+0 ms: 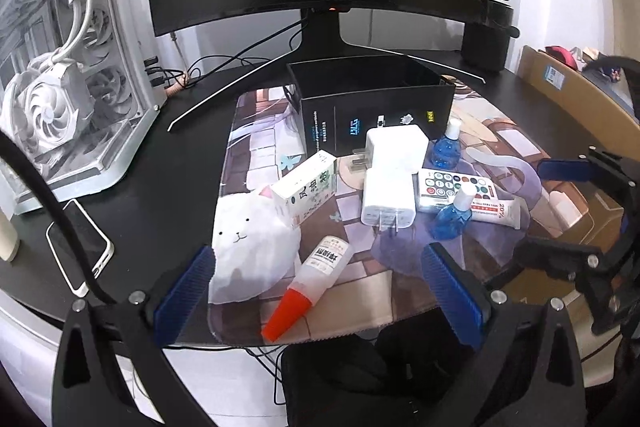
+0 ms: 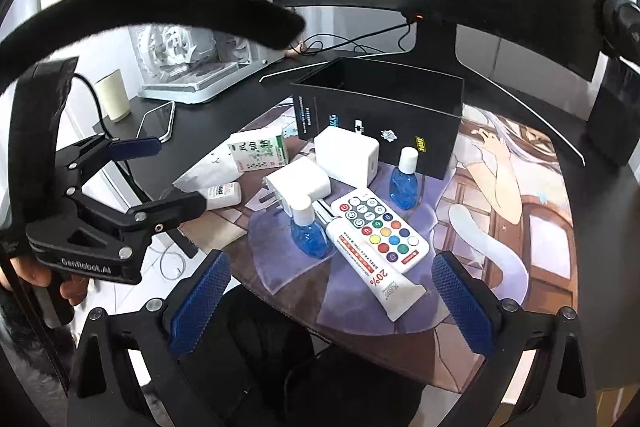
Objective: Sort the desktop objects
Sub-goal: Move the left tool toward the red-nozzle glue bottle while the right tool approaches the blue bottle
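Left wrist view
Left gripper [image 1: 320, 291]: jaws wide apart, nothing between the pads; it hangs over the near edge of the desk mat [image 1: 400, 291], lower middle of the frame.
Glue bottle [image 1: 312, 287]: lies between the fingers' lines, its red cap at the mat edge.
Clutter: green-white carton [image 1: 308, 189], two chargers [image 1: 390, 179], remote [image 1: 452, 189], two blue bottles [image 1: 452, 219], tube [image 1: 498, 213], all close together in the centre.
Black box [image 1: 372, 107]: open on top, behind the clutter.
Free room: bare mat in the lower centre.

Right wrist view
Right gripper [image 2: 330, 303]: jaws fully spread, empty, at the near mat edge.
Free room: bare mat at the right of the frame.
Left side: the left gripper is held by a hand [image 2: 44, 277].
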Available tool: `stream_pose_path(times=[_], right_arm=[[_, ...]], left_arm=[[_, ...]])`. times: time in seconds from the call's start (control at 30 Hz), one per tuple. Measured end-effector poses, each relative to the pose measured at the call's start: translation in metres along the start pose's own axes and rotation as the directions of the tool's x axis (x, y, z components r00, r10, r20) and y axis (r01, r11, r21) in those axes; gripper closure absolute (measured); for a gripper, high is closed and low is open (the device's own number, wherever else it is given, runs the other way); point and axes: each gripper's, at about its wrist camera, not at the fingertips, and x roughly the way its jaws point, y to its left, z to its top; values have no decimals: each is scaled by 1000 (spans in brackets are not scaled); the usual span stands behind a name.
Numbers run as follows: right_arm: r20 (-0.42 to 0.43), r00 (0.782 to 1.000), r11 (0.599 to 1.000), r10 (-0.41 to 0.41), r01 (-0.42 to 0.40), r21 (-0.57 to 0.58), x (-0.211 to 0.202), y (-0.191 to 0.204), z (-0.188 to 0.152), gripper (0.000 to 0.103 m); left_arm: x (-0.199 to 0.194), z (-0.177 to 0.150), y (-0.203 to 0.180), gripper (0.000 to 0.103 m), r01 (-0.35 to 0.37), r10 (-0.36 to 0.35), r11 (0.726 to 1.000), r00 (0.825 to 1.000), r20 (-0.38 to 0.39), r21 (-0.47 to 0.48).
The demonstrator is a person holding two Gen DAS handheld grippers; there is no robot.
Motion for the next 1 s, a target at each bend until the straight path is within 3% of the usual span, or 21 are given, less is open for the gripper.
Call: stream_pose_path(times=[0.3, 1.0], right_arm=[[-3, 1000, 1000, -6, 6, -12, 2, 0, -1, 0], [-20, 1000, 1000, -7, 7, -13, 14, -5, -4, 0]], left_arm=[[15, -5, 3, 0, -9, 11, 999, 999, -43, 31], [41, -13, 17, 1, 67, -65, 997, 995, -69, 24]])
